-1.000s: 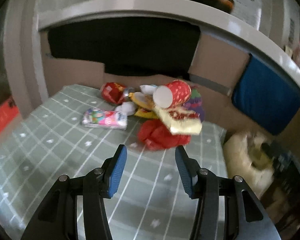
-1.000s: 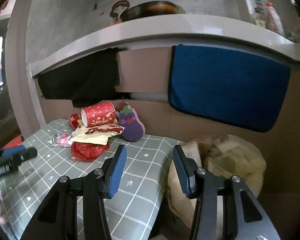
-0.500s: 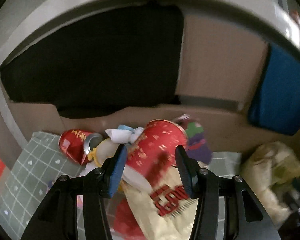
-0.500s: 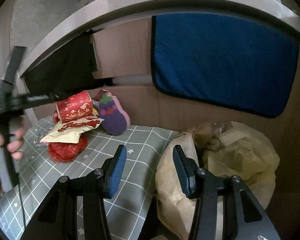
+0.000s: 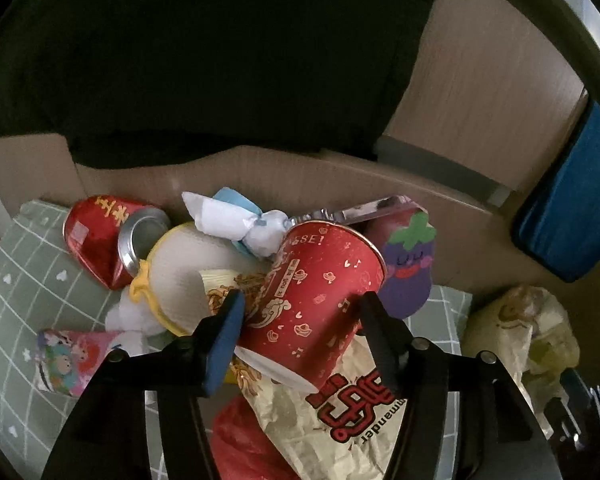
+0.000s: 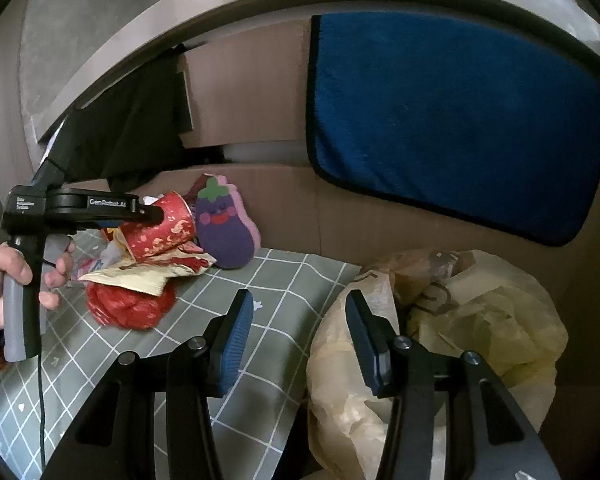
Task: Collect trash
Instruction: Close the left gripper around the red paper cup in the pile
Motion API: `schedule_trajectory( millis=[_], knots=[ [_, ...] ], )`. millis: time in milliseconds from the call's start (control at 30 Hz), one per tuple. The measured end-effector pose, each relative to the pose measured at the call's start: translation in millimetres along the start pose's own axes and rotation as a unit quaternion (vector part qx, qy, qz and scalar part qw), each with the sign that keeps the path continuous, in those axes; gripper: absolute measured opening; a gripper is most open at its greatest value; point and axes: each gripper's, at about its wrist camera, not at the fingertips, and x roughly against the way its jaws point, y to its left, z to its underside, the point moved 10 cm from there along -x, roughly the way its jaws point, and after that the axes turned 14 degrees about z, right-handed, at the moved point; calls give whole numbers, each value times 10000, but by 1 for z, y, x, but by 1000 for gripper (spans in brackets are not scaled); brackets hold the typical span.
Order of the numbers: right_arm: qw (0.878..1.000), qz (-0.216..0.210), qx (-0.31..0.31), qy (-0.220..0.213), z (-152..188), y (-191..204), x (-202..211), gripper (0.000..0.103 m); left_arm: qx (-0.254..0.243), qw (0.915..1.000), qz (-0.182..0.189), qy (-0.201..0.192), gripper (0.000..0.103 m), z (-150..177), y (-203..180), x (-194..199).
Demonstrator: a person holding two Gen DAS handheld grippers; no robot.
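red paper cup with gold print [image 5: 320, 300] lies tilted at centre frame atop a printed wrapper [image 5: 340, 412], between the spread jaws of the left gripper [image 5: 300, 332], which have just been opening. lower centre, the right gripper [image 6: 300, 332] stands open and empty above the grey checked tablecloth [image 6: 284, 280].

paper cup [image 5: 320, 300]: red with little gold pictures
can [image 5: 100, 236]: red, gold writing, silver top
eggplant toy [image 6: 224, 224]: purple, green leaf top, pink cheeks
tablecloth [image 6: 284, 280]: grey-green with white lines in squares
towel [image 6: 452, 120]: bright blue, dark edge
wrapper [image 5: 340, 420]: cream with red letters
trash bag [image 6: 480, 320]: pale yellow
gripper pads [image 6: 236, 332]: blue
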Motion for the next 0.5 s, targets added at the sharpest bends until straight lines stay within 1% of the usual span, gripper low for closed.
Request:
schedule_trajectory(
  millis=[33, 100, 267, 433, 500],
  knots=[
    [10000, -1, 12, -3, 0, 1, 1, 46, 33, 10000, 37, 6, 60, 2, 1, 0],
    [10000, -3, 40, -13, 0, 3, 1, 46, 189, 9996, 169, 155, 60, 9, 0, -5],
    [9999, -19, 127, -6, 0, 13, 3, 46, 324, 9986, 359, 203, 60, 16, 2, -11],
    [9996, -10, 277, -25, 0, 25, 5, 46, 114, 9983, 260, 507, 60, 25, -3, -23],
    [9996, -41, 270, 17, 2, 27, 5, 46, -35, 9985, 195, 512, 59, 28, -7, -20]
  ],
)
